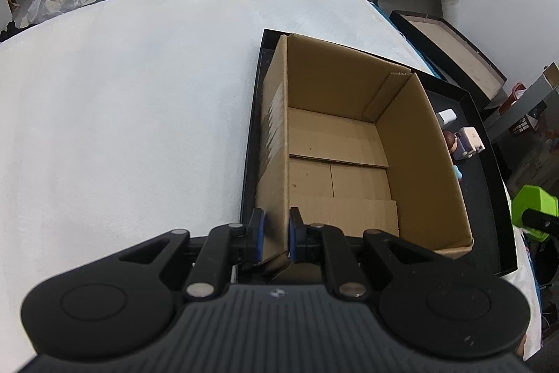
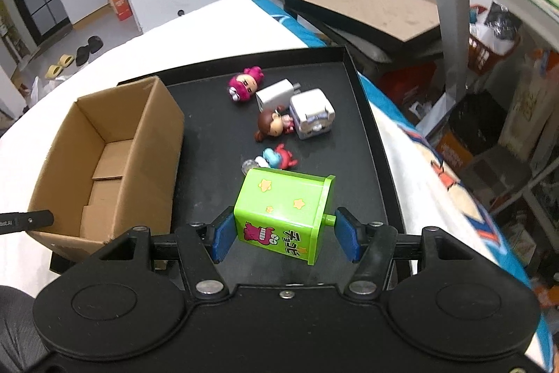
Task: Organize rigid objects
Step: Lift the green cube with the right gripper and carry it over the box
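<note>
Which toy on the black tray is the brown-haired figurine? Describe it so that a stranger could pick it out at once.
Start at the shallow black tray that holds the open cardboard box. In the toy cluster to the right of the box, the brown-haired figurine lies against the white cube-shaped toy, below the white charger plug. Its brown hair sets it apart from the magenta-haired figurine behind it.

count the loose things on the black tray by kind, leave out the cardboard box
figurines: 3, pink-haired, brown-haired, blue and red
white chargers: 2, plug, cube
green box: 1, between the right gripper's fingers
total: 6
</note>
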